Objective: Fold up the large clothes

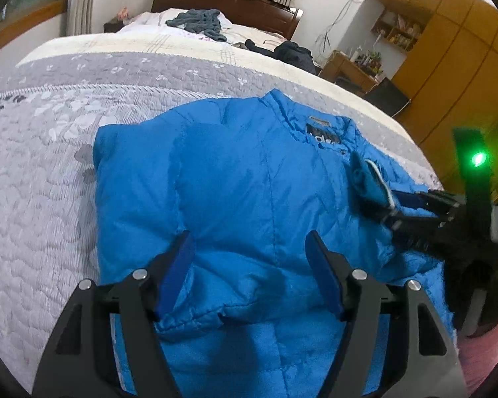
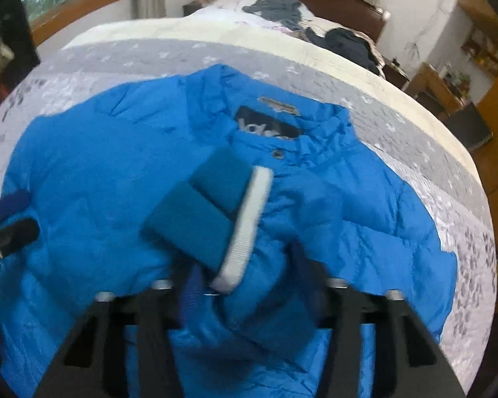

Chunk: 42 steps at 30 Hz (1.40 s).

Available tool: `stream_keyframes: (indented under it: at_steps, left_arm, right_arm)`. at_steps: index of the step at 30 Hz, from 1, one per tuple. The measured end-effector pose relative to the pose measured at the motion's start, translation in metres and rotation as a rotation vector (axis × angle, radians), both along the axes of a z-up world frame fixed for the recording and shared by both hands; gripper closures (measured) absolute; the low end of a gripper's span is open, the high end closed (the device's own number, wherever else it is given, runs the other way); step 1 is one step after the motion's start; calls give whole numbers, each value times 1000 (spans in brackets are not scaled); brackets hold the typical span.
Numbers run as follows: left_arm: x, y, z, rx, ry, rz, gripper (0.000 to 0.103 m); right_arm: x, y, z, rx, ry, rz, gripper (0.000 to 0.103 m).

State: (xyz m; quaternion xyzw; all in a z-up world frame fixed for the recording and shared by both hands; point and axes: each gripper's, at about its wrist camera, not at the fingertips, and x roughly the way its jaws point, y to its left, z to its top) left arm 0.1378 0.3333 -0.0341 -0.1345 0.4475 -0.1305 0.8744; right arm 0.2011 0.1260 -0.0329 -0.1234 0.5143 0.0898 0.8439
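A bright blue puffer jacket lies front up on the bed, its collar and black neck label toward the far right. Low over the jacket's lower body, my left gripper is open and holds nothing. Its left side is folded in, leaving a straight edge. My right gripper comes in from the right, shut on the sleeve cuff, which is teal with a white band. In the right wrist view that cuff stands up between the right gripper fingers over the jacket. The left gripper shows at the left edge.
The jacket rests on a grey and white flowered quilt. A grey garment and a dark one lie near the headboard. A desk and yellow wardrobe stand beyond the bed's right edge.
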Motion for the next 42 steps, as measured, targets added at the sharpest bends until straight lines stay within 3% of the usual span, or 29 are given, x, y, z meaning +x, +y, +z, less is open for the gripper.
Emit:
stream_keyframes:
  at_steps: [3,7,10,16,18,23,25,28,32,36,42]
  left_arm:
    - [-1,0,-1,6,-2,0,34]
    - [-1,3,-3,-3,2,5,34]
    - [1,3,-3,-6,4,8,34]
    - [1,2,-2,-7,11,16,34]
    - [1,4,2,-16,16,28,34]
    - [-4,-5,26,20,-32,41,33]
    - [-5,-14,31,16,-44,28,32]
    - [-3,-24,25,28,-28,12,32]
    - [1,-21,7,44,8,18,32]
    - [2,-19,-3,40,6,-1,32]
    - [1,-22,-5,64,-8,-1,32]
  right_arm:
    - [-3,-29,16,135,10,-32,75]
    - [-16,-78,42,331,2,-89,78]
    - [-26,-125,47,412,5,-163,79]
    - [-35,-198,14,439,101,-321,77]
    - [-43,-209,16,442,65,-330,75]
    - [-53,-194,52,409,-78,-261,73]
    - [-49,-178,56,404,-82,-208,69]
    - [-36,-160,44,401,-52,-179,69]
    - [-27,-167,16,308,-26,-255,70]
    - [-29,-183,-8,401,19,-256,70]
    - [-36,-187,-10,431,-1,-248,70]
